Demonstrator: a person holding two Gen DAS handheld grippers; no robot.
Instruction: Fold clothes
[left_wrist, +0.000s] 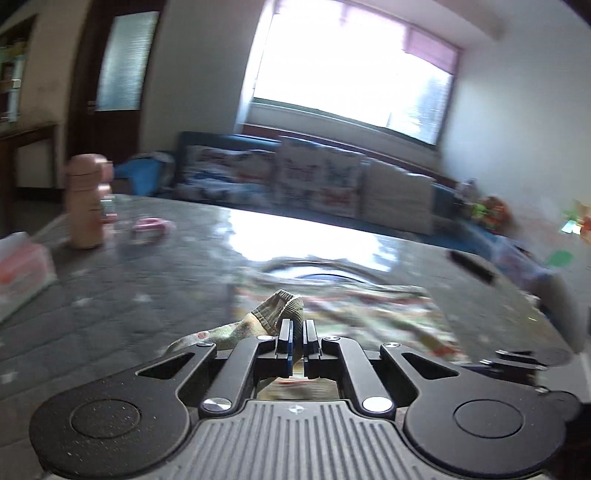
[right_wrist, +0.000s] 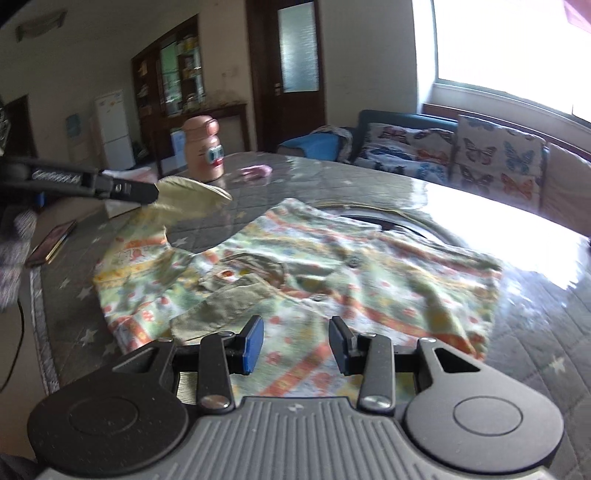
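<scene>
A small patterned shirt (right_wrist: 332, 266) in green, white and orange lies spread on the grey quilted table cover (right_wrist: 535, 350). My left gripper (left_wrist: 297, 332) is shut on the ribbed cuff of the shirt's sleeve (left_wrist: 280, 310) and holds it above the table. In the right wrist view the left gripper (right_wrist: 153, 192) shows at the left with the sleeve cuff (right_wrist: 192, 195) lifted off the table. My right gripper (right_wrist: 297, 347) is open and empty, just above the shirt's near edge. The blurred shirt body (left_wrist: 369, 314) lies ahead in the left wrist view.
A pink bottle (right_wrist: 203, 147) and a small pink object (right_wrist: 255, 170) stand at the table's far side. A phone (right_wrist: 51, 242) lies near the left edge. A tissue box (left_wrist: 22, 273) sits left. A sofa with butterfly cushions (right_wrist: 480, 158) is behind.
</scene>
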